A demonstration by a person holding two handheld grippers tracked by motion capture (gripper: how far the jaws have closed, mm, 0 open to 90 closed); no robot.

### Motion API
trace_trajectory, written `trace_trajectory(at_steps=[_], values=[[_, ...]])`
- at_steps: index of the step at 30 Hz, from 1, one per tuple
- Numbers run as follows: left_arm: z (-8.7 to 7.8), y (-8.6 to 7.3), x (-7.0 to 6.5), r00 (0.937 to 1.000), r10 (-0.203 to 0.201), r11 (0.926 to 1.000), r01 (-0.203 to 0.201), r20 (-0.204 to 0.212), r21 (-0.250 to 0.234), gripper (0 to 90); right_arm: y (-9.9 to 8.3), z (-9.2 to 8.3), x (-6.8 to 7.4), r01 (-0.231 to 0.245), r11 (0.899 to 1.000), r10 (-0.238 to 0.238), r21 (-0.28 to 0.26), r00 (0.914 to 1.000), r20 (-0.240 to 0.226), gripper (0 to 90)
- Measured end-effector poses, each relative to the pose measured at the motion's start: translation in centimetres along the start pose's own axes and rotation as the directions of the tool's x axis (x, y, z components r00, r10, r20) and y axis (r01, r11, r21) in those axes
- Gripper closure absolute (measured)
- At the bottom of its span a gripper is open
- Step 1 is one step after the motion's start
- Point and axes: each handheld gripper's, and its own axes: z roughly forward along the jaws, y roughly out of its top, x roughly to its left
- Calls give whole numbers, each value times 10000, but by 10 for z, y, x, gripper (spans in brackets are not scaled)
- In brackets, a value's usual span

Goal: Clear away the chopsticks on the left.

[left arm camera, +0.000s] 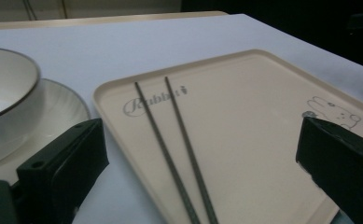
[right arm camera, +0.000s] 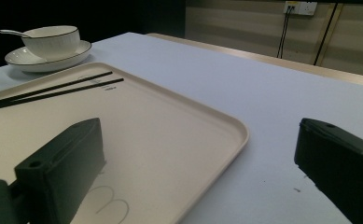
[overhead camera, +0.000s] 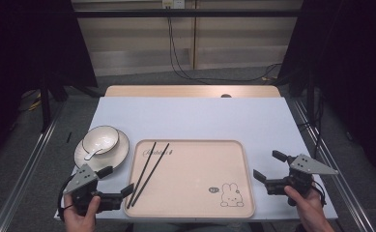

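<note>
A beige tray (overhead camera: 200,169) with a rabbit print lies on the pale table, and a pair of black chopsticks (overhead camera: 149,169) rests along its left side. Left of the tray, a white bowl (overhead camera: 101,139) holding a spoon (overhead camera: 93,153) sits on a white plate (overhead camera: 120,154). My left gripper (overhead camera: 117,180) is open at the tray's near left corner, with nothing between its jaws. In the left gripper view the chopsticks (left arm camera: 158,135) run ahead between the jaws, untouched. My right gripper (overhead camera: 269,166) hangs open at the tray's right edge, also holding nothing.
The table's near edge runs just under both hands. A wooden strip (overhead camera: 190,91) borders the far side, with cables (overhead camera: 176,58) hanging behind it. Metal rails (overhead camera: 26,164) flank the table left and right. Bare tabletop (overhead camera: 195,116) stretches beyond the tray.
</note>
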Motion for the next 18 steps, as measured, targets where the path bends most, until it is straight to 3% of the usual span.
trace_trajectory(at_steps=[3,6,9,10,12,14,18], values=[[-11,-7,11,9998,-183,9996,185,60,-236,19,0,0,0,-10,10000,10,-17,10000,18,11],[-21,-14,23,9993,-372,9993,372,29,-69,19,-1,0,-1,-57,10000,57,-1,9999,97,11],[-29,-21,33,9956,-888,9944,869,-285,-605,19,-1,0,-2,-40,10000,40,8,9999,137,11],[-30,-23,34,9954,-890,9935,863,-344,-739,19,-1,0,-2,-73,10000,72,48,9999,107,11],[-34,-24,35,9981,-615,9958,616,46,-675,20,-1,1,-2,-136,9999,135,104,9998,114,11],[-37,-25,33,9982,-458,9949,420,-397,-916,21,-1,3,-1,-67,9997,65,238,10000,74,12],[-40,-26,34,9963,-733,9927,686,-442,-996,21,-2,6,0,-8,9991,4,414,10000,84,12]])
